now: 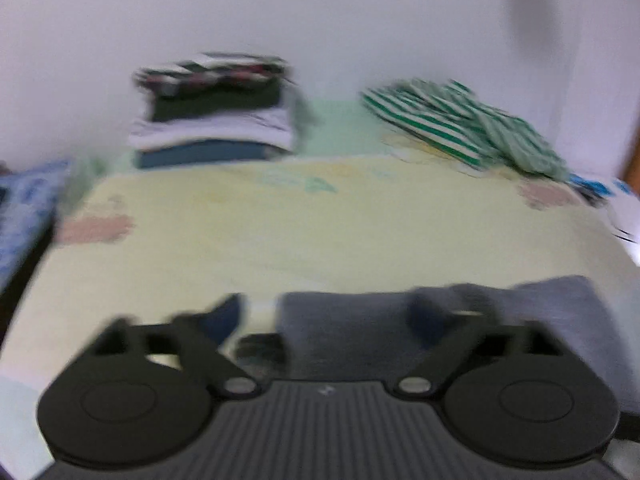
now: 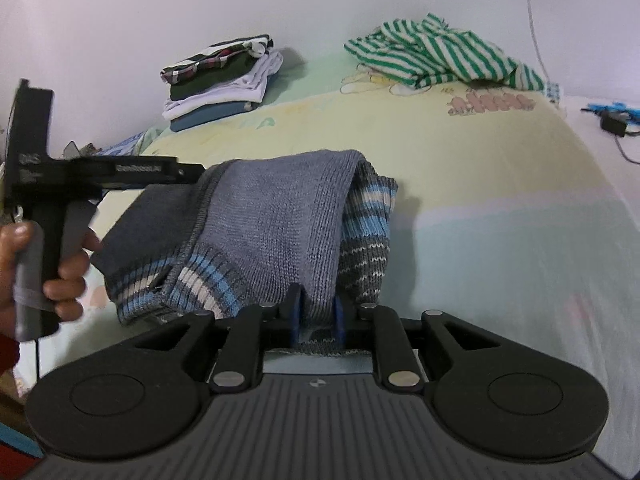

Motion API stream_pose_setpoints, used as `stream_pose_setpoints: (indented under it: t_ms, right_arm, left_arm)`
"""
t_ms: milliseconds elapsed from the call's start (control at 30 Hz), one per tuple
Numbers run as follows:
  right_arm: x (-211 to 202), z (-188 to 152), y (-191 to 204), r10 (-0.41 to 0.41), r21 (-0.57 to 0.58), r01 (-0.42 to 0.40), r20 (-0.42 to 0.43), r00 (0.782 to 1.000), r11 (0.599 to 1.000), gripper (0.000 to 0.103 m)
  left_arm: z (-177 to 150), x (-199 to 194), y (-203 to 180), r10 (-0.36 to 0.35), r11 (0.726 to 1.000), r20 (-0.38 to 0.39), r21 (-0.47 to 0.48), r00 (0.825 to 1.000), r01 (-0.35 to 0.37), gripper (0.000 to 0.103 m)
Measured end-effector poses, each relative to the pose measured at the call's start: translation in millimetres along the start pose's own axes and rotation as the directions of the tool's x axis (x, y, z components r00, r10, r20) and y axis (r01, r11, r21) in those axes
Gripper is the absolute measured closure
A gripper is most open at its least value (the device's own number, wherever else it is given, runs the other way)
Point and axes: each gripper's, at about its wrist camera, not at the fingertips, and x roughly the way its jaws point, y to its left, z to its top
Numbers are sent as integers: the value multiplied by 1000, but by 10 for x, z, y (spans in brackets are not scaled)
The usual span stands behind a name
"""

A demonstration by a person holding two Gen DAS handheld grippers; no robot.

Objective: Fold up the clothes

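Right tool (image 2: 318,312) clenched on grey sweater (image 2: 272,216), left tool (image 1: 332,312) released (folded stack (image 2: 218,80) beyond)

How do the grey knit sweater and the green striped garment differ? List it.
The grey knit sweater is folded over near the camera, while the green striped garment lies crumpled at the bed's far end. The sweater is pinched in the right gripper; nothing touches the striped garment. The sweater is mostly plain grey with blue-and-white bands at its edges; the other is striped green and white throughout. Both rest on the yellow bedspread.
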Motion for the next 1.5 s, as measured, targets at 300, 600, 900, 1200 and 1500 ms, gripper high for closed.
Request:
stream_pose_setpoints:
  t_ms: [300,600,900,1200,1500]
  right_arm:
    - [15,-46,-43,3,40,-3,20,1000,999,85]
    - [-157,-10,-80,-4,-34,5,38,999,999,81]
    - [-257,554,-130,34,-3,-34,199,979,999,84]
    - [497,540,221,-80,-61,88,130,988,994,103]
    - [370,199,205,-142,-40,150,165,976,988,103]
  left_arm:
    - [-222,-74,43,-8,998,39,-65,999,11,1]
    - [-222,-69,110,-41,993,-2,-110,999,40,1]
    - [-61,-507,15,29,999,93,-19,995,-27,42]
    - [-79,-317,84,-94,995,-22,16,995,94,98]
    - [-262,-298,69,-139,981,-3,137,990,138,96]
